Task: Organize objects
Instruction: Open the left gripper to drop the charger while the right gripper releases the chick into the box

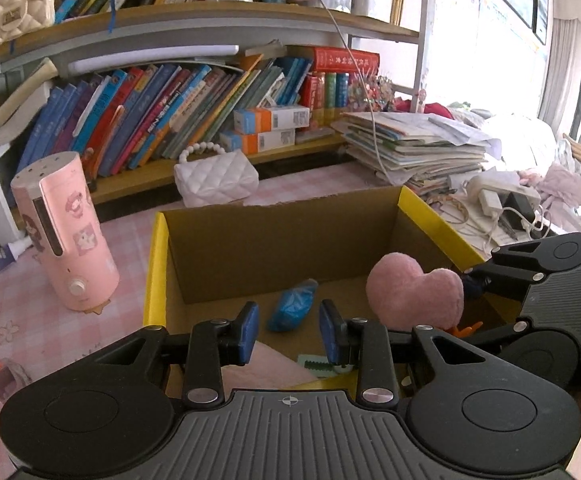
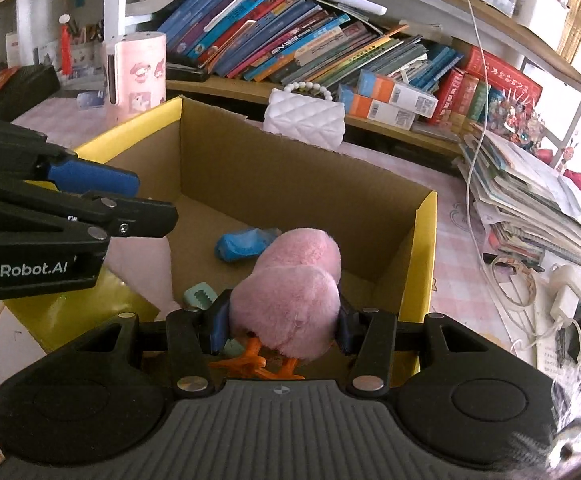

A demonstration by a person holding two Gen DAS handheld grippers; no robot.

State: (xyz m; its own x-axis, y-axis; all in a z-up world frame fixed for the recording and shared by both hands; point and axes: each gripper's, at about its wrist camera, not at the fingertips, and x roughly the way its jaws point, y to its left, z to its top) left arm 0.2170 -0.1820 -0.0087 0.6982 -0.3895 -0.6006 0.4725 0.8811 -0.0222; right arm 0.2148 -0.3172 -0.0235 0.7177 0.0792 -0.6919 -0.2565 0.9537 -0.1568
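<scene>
1. On a pink checked tablecloth (image 1: pixel 22 320), below crowded bookshelves (image 1: pixel 194 20), sits an open cardboard box (image 1: pixel 278 236) with yellow outer sides.
2. The right gripper (image 2: pixel 282 322) is over the box's near edge, its blue pads pressed against both sides of a pink plush toy (image 2: pixel 294 284) with orange feet.
3. The left gripper (image 1: pixel 289 330) hangs beside it over the same box, its fingers drawn close with a narrow gap between them and nothing held.
4. Inside the box lie a crumpled blue item (image 1: pixel 292 309), a small green toothed piece (image 2: pixel 198 295) and a pale pink sheet (image 1: pixel 266 366).
5. A pink cylindrical appliance (image 1: pixel 64 232) stands left of the box, and a white quilted purse (image 1: pixel 215 178) with a bead handle sits behind it.
6. A tall stack of papers (image 1: pixel 414 148) lies to the right.
</scene>
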